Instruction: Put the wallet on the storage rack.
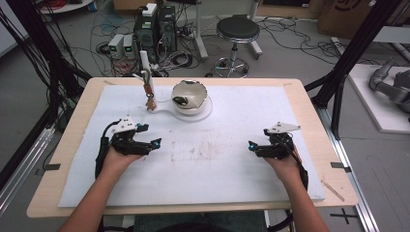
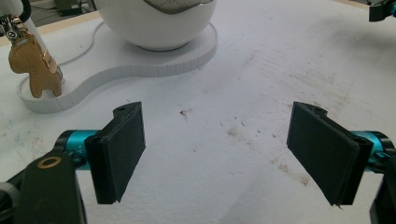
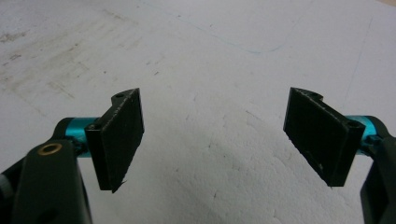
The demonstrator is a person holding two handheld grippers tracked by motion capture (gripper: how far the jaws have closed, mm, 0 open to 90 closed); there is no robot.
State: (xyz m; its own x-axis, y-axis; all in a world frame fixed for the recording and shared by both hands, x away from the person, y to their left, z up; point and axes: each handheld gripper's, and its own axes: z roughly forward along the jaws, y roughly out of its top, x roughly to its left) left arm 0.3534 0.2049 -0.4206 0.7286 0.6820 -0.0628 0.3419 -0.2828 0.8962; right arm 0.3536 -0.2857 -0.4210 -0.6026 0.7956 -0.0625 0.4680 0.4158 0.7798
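My left gripper (image 1: 155, 143) rests low over the white foam sheet (image 1: 208, 159) at the left, jaws wide open with nothing between them (image 2: 215, 154). My right gripper (image 1: 251, 145) sits at the right of the sheet, also open and empty (image 3: 212, 140). A white bowl (image 1: 191, 96) stands on a white base plate (image 1: 203, 114) at the far middle of the sheet. Left of it a white post (image 1: 147, 82) rises from the same base, with a tan leather horse charm (image 2: 32, 65) hanging on it. The right gripper's tip (image 2: 383, 9) peeks in at the top right of the left gripper view.
The foam sheet covers a wooden table (image 1: 309, 111). Behind the table stand a stool (image 1: 237, 34), computer cases (image 1: 154, 29) and floor cables. Black frame posts (image 1: 348, 53) flank the table. Faint brown stains (image 1: 203, 145) mark the sheet's middle.
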